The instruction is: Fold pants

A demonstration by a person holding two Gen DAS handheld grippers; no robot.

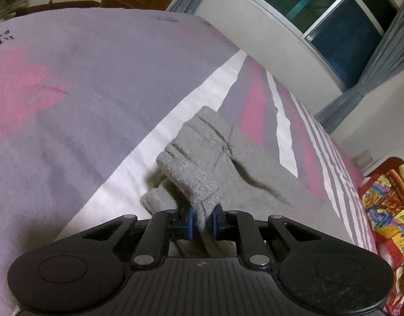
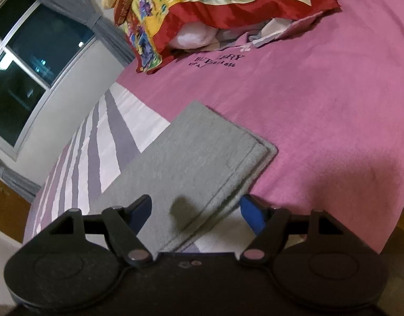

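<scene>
The grey pants (image 1: pixel 202 155) lie on the bed. In the left wrist view my left gripper (image 1: pixel 202 220) is shut on a bunched end of the pants, near the ribbed waistband, and the cloth rises from the bed into the blue pads. In the right wrist view the grey pants (image 2: pixel 191 163) lie flat with stacked leg layers, their hem edges lined up at the right. My right gripper (image 2: pixel 196 210) is open, its blue pads on either side of the flat cloth, just above it.
The bed cover (image 2: pixel 320 110) is pink with grey and white stripes (image 1: pixel 257 105). A red and yellow patterned pillow (image 2: pixel 202 8) lies at the far end. A window (image 1: pixel 328 18) with grey curtains is on the wall beside the bed.
</scene>
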